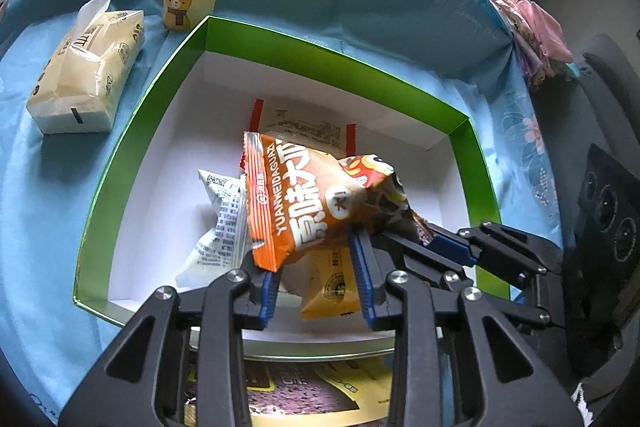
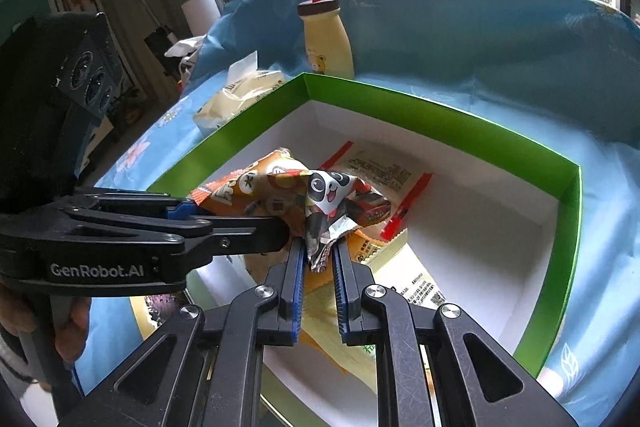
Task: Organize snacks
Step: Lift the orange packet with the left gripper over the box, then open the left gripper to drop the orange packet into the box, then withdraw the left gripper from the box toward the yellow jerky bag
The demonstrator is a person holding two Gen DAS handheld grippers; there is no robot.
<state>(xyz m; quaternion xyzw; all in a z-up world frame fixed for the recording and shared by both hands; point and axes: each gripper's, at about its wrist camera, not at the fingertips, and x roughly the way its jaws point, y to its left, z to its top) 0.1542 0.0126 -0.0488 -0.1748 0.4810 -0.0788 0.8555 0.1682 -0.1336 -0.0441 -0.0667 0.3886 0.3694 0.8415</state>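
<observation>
A light blue floral cloth (image 1: 360, 7) covers the table, and on it sits a big shallow cardboard box (image 1: 132, 163) with green walls and a white floor. A few snack packs already lie inside. Both tools hang over the box. The left gripper (image 1: 320, 275) has its jaws apart around the bottom of an orange crinkly snack bag (image 1: 296, 203), pads not really squeezing it. The right gripper (image 2: 320, 263) is clamped on the crumpled tail of a panda-print foil snack pouch (image 2: 328, 195), held just above the pile.
</observation>
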